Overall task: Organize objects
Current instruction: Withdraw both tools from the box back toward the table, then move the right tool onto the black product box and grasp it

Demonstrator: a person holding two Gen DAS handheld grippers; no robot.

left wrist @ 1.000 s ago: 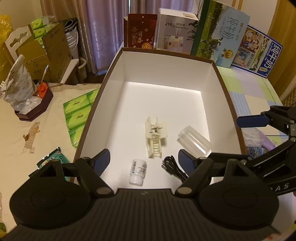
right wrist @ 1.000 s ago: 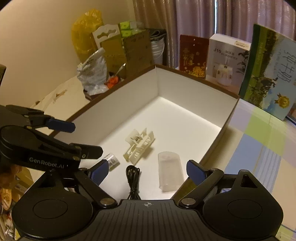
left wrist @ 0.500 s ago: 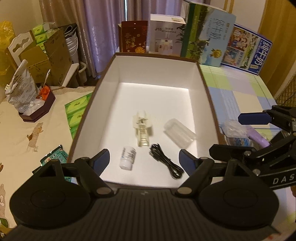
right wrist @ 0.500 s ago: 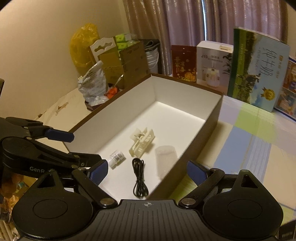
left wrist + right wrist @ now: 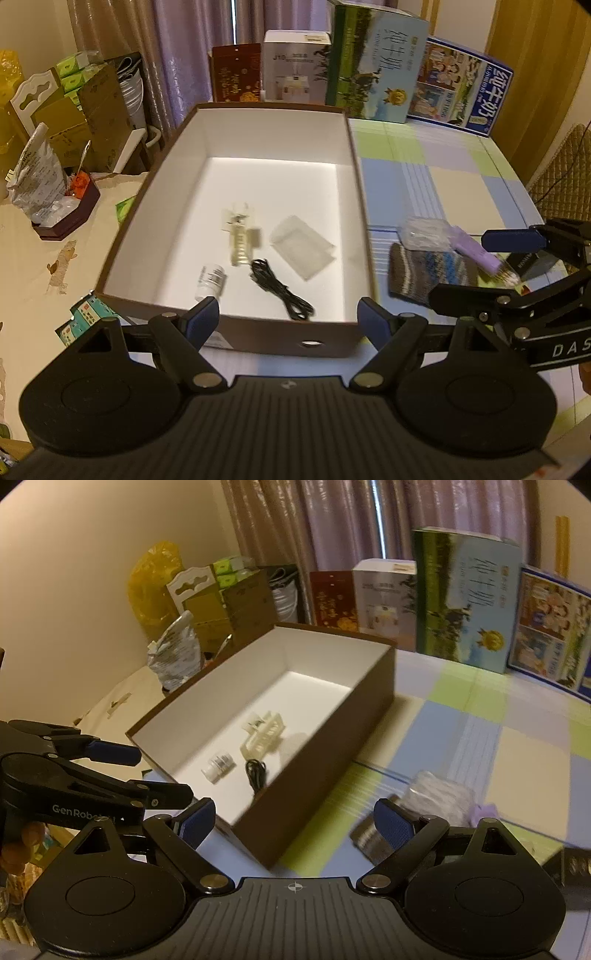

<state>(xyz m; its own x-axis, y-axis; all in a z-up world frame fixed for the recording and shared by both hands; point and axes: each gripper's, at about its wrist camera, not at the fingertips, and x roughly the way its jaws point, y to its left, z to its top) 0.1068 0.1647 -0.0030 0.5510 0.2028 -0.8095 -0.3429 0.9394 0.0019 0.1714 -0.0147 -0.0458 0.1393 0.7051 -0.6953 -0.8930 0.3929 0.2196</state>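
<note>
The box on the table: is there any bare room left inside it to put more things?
Yes. The far half of the box floor is bare. The near half is crowded: small bottle, black cable, clear case, white plastic piece.

home room, curtains [image 5: 166, 55], patchwork tablecloth [image 5: 443, 177]

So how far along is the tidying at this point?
Partly done. The box already holds a small bottle, black cable, white plastic rack and clear case. Both tools, left and right, are open and empty. The striped sock, purple item and plastic bag remain outside.
</note>
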